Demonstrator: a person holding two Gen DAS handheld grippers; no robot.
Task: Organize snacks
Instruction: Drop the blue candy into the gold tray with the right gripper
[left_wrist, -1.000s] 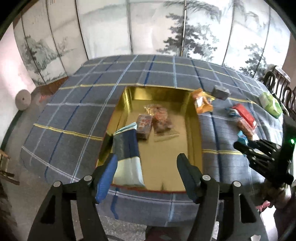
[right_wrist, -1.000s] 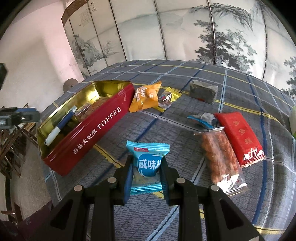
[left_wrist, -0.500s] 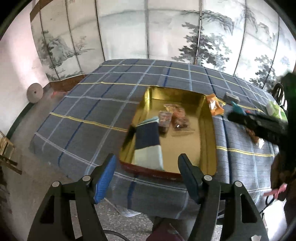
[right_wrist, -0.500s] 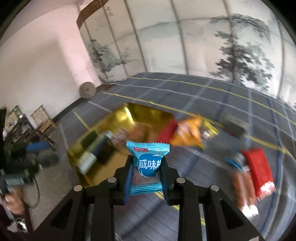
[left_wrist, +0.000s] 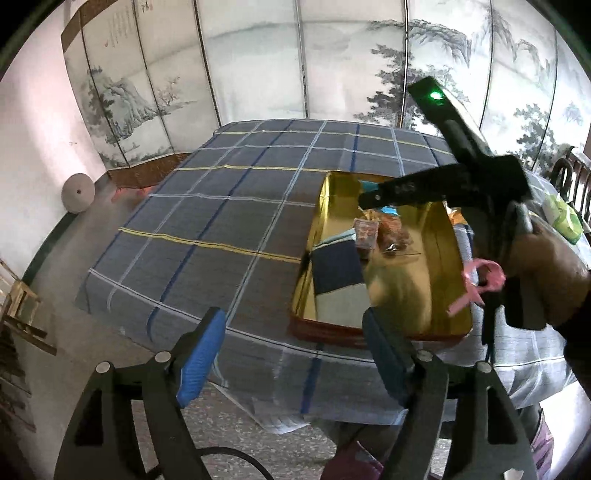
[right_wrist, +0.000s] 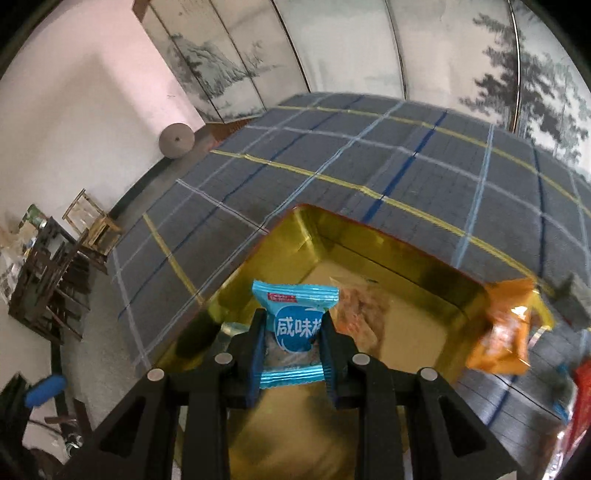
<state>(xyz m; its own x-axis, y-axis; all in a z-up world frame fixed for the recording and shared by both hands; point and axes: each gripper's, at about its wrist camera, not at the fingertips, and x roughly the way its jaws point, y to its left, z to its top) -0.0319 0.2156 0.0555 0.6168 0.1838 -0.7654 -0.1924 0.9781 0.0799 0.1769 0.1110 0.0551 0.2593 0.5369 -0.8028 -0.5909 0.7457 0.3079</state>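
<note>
soft daylight fills the room, bright on the painted screen (left_wrist: 303, 66) and pale wall. the gold tin (left_wrist: 436, 236) throws back warm glare and reflections off its inner walls. both views bulge hard, straight lines bowing, corners gone black. the right-side view smears: the orange packet (right_wrist: 506, 332) and tin rim are blurred, while the plaid cloth (left_wrist: 221, 221) stays fairly crisp.

A home living room — painted folding screen (left_wrist: 258, 74), plaid-clothed table (left_wrist: 221, 221), wooden chairs (right_wrist: 55, 280)

Tin (right_wrist: 373, 236) open-topped — snacks (left_wrist: 384, 232) crowd far end, near half bare.
</note>
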